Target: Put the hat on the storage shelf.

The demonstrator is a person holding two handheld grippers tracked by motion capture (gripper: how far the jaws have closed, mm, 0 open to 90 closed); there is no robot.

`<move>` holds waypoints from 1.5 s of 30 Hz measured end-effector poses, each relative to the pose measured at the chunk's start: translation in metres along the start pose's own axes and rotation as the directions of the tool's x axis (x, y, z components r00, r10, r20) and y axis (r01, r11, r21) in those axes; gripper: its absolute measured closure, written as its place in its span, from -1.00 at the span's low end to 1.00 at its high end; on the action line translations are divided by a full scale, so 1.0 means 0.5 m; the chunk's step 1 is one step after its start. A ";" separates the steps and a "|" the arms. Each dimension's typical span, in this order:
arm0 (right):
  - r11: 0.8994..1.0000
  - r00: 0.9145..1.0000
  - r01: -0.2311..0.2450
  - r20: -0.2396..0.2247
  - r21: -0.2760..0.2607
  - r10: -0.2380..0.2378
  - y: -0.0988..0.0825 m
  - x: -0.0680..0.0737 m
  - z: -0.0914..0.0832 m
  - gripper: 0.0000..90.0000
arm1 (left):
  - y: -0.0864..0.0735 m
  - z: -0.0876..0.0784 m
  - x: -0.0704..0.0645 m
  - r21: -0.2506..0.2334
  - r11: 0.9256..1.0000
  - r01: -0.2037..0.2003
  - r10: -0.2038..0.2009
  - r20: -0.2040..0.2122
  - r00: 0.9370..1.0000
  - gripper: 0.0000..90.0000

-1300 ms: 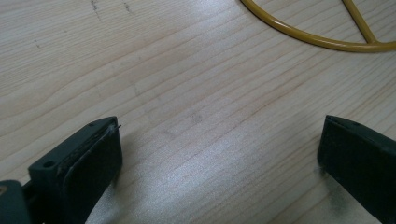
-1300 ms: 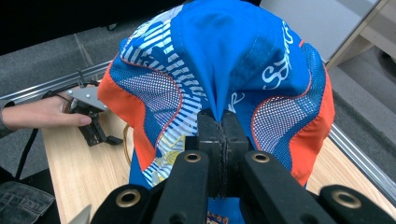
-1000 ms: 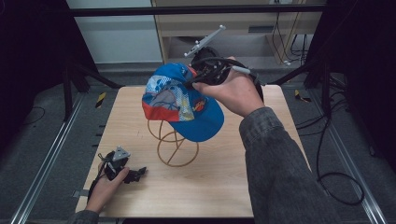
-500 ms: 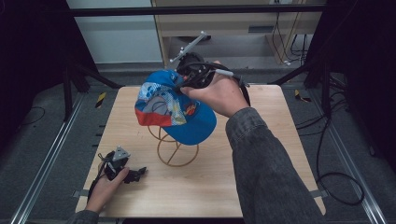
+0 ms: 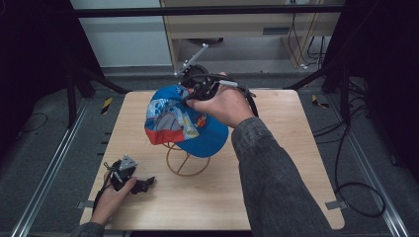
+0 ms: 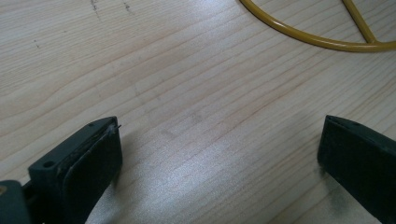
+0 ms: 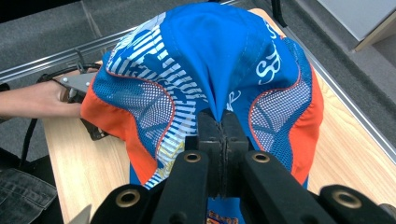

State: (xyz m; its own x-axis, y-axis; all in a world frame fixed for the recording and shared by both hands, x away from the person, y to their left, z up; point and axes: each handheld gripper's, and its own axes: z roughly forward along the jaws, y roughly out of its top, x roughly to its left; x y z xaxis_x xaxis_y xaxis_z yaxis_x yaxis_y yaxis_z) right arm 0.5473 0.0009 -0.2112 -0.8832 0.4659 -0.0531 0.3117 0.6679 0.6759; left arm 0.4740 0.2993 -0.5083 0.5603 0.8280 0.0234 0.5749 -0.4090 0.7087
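Here, the wooden tabletop (image 5: 276, 197) is running wide under everything, and its near edge is being cut off at the bottom of the high view. The person's right sleeve (image 5: 276, 177) is covering much of the tabletop's right half. The cap (image 5: 185, 123), blue with orange side panels, mesh patches and white printed stripes and lettering, is hanging above the middle of the tabletop, over the yellow wire stand (image 5: 185, 160). The cap is hiding the upper part of that stand, so whether the two are touching cannot be told; only the stand's ring base and lower wires are showing. The right gripper (image 7: 222, 140) is clamping a pinch of the cap's blue fabric, its jaws pressed together on the cloth. The left gripper (image 5: 141, 185) is resting on the tabletop near the front left corner, well apart from the cap, with its jaws standing wide apart over bare wood and nothing between them.
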 end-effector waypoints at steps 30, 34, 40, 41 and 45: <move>0.999 1.000 -0.004 0.016 0.049 0.003 0.008 0.003 0.035 0.99 | 0.000 0.000 0.000 0.000 1.000 0.003 -0.003 0.001 1.000 -1.00; 0.999 1.000 -0.003 0.014 0.055 0.002 0.009 0.005 0.037 0.99 | 0.000 0.000 0.000 0.000 1.000 -0.001 0.001 0.000 1.000 -1.00; 0.997 1.000 0.004 0.015 0.077 -0.005 0.016 0.009 0.041 0.99 | 0.000 0.000 0.000 0.000 1.000 0.000 0.000 0.000 1.000 -1.00; 0.997 1.000 0.006 0.014 0.080 -0.007 0.017 0.010 0.042 0.99 | 0.000 0.000 0.000 0.000 1.000 0.000 0.000 0.000 1.000 -1.00; 0.996 1.000 0.006 0.016 0.087 -0.007 0.018 0.012 0.045 0.99 | 0.000 0.000 0.000 0.000 1.000 0.003 -0.003 0.001 1.000 -1.00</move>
State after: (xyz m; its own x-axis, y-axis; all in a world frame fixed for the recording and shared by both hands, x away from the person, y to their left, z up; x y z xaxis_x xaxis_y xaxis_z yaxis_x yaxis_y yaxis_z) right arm 0.5529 0.0228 -0.2217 -0.8796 0.4705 -0.0703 0.3356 0.7184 0.6093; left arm 0.4738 0.2991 -0.5084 0.5594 0.8286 0.0203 0.5765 -0.4065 0.7088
